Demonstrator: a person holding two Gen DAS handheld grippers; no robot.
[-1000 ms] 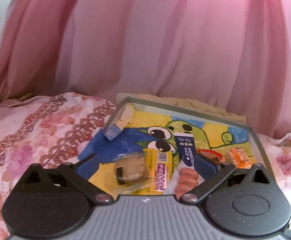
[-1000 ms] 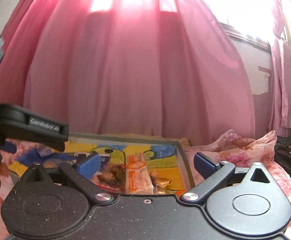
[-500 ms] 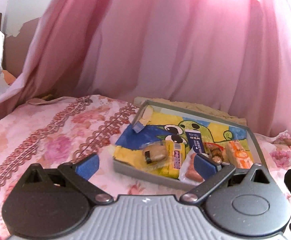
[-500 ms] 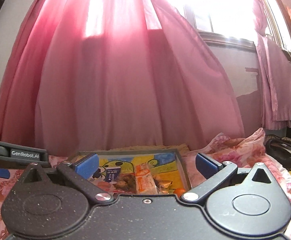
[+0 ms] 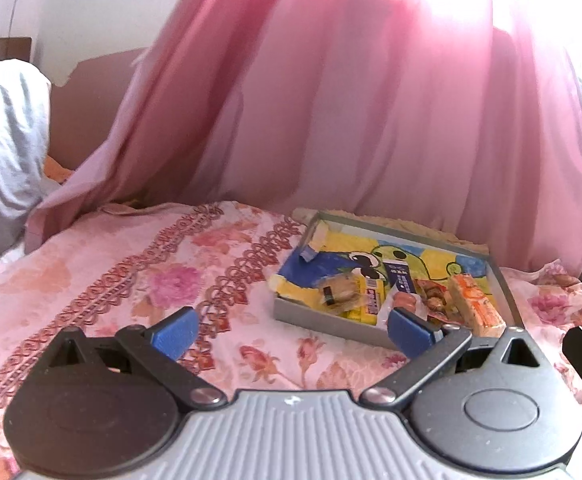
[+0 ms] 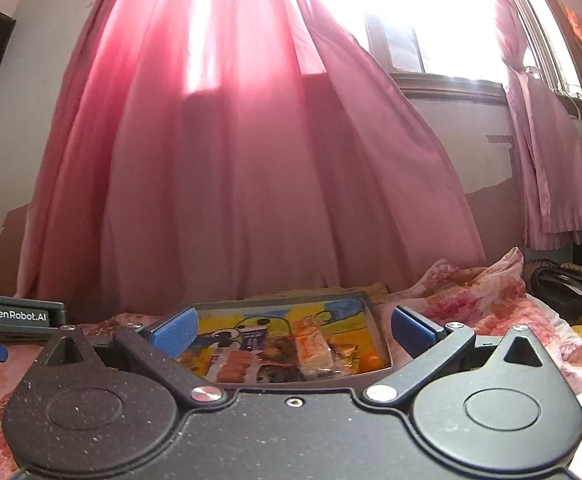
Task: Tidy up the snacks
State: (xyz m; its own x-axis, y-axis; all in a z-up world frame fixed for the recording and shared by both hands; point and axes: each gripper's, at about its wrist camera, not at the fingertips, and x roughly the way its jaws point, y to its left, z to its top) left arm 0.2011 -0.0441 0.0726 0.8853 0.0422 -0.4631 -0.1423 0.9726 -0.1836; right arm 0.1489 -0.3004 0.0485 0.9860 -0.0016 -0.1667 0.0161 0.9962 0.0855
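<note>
— 2 grippers, both empty? How do they stand?

— Yes. The left gripper (image 5: 293,330) hovers over the floral bedspread (image 5: 131,280) with its blue pads spread wide, nothing between them. The right gripper (image 6: 293,330) is spread just as wide, also holding nothing.

— Where are the snacks?

— All in 1 grey tray (image 5: 323,322) lying on the bedspread, ahead and to the right of the left gripper. Its floor shows a yellow-and-blue cartoon picture.

— Count them.

— From the left wrist view: 1 round biscuit in clear wrap (image 5: 341,290), 1 yellow packet (image 5: 373,300), 1 blue-and-white carton (image 5: 399,276), 1 pack of sausages (image 5: 405,300), 1 orange-and-white bar (image 5: 475,306). The right wrist view adds 1 small orange piece (image 6: 371,361). Others are too jumbled to count.

— Any writing?

— "GenRobot.AI" on the left gripper's side in the right wrist view. The carton's print is too small to read.

— Anything around?

— 1 pink curtain (image 5: 351,120) hangs just behind the tray; 1 white pillow (image 5: 3,152) lies far left.
</note>
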